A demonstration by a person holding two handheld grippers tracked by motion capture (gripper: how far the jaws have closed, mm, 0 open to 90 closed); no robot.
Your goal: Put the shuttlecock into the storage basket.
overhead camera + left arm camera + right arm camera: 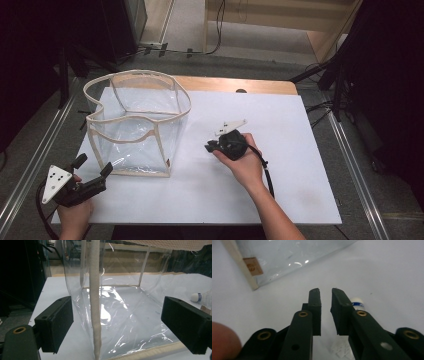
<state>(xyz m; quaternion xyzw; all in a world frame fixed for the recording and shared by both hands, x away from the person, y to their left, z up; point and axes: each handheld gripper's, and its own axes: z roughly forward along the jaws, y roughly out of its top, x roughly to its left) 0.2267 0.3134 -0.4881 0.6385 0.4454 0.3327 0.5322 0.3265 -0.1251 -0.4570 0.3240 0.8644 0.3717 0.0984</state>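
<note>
Worktop (300,150), white and rectangular, carries a clear plastic bag (137,125) with cream fabric trim, standing open at its left side. The left tongs (92,165), held near the front left corner, are spread wide and released; in the left gripper view the bag's near corner seam lies between the jaws without touching either pad. The right tongs (209,146) sit mid-worktop, just right of the bag, jaws nearly clenched with a narrow gap. A white shuttlecock (357,303) with a blue band lies just beside the right jaw; whether it is grasped cannot be told.
</note>
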